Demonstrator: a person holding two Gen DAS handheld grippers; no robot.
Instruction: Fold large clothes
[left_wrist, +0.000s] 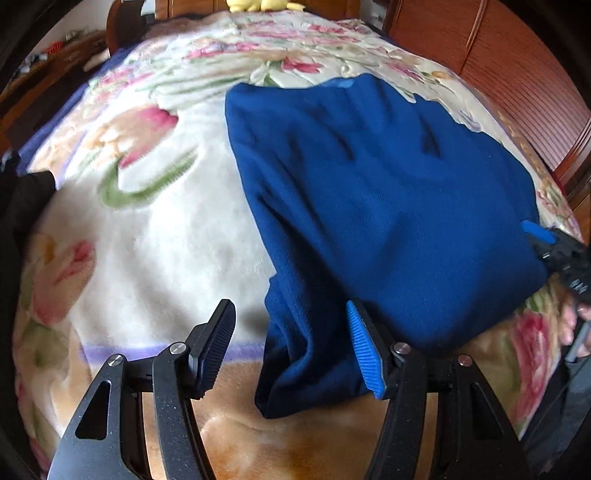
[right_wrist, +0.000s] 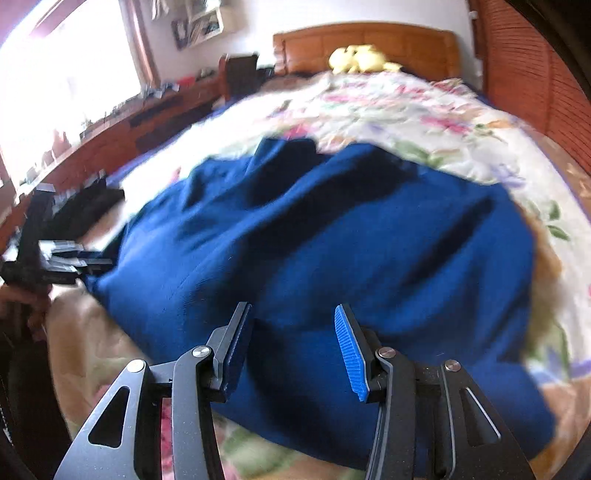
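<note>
A dark blue garment lies spread on the floral blanket of a bed. My left gripper points down at the garment's near left corner. Its jaws stand apart, and a folded edge of blue cloth lies between them, beside the blue pad, unpinched. In the right wrist view, which is blurred, my right gripper hovers open over the garment, with cloth below its fingers. The left wrist view shows the right gripper at the garment's right edge. The left gripper sits at the left corner.
A wooden headboard with a yellow plush toy stands at the bed's far end. Slatted wooden doors run along the right side. A low wooden cabinet lines the left under a bright window. A dark cloth lies at the left edge.
</note>
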